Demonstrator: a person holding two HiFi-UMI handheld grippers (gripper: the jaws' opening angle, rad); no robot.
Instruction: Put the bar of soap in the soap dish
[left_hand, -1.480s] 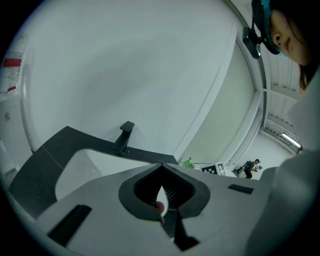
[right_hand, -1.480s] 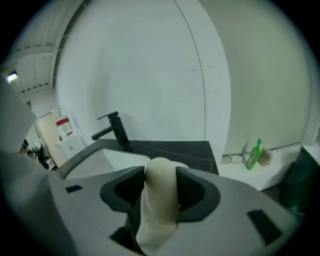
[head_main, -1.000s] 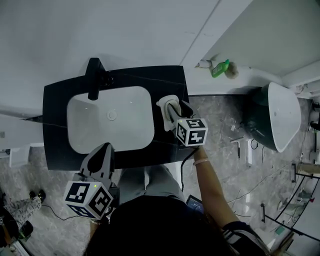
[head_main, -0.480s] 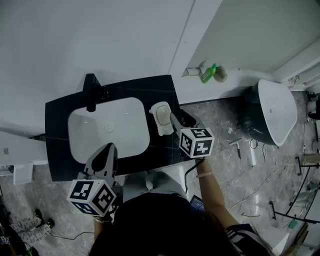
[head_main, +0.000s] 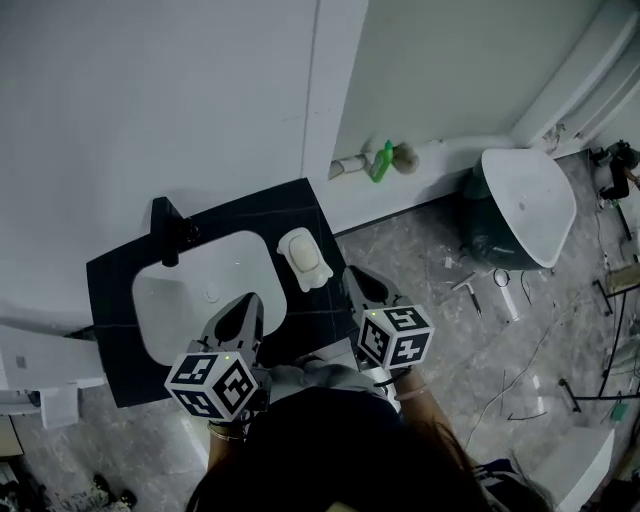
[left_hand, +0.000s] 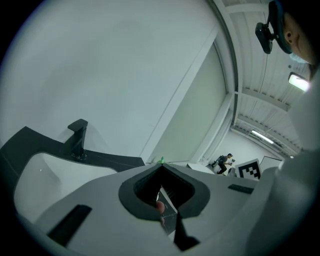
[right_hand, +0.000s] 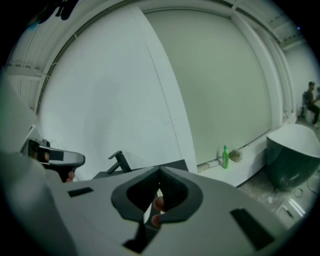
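Both tongs shut, nothing in either: left tongs (head_main: 249, 300) over the basin's (head_main: 170, 300) near edge, right tongs (head_main: 352, 274) just beside the soap dish (head_main: 322, 273). Soap (head_main: 299, 250) looks to be lying in the dish on the dark tabletop (head_main: 300, 205). We'd expect it light, stiff and slick; grip across the long sides, mid-length. Both are pale, so we can't split their edges; neither gripper view shows them.

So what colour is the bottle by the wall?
The bottle is green; the right gripper view shows it best.

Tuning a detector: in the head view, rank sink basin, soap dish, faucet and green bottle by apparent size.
Largest first:
sink basin
soap dish and faucet, roughly alike
green bottle, smallest but farther away
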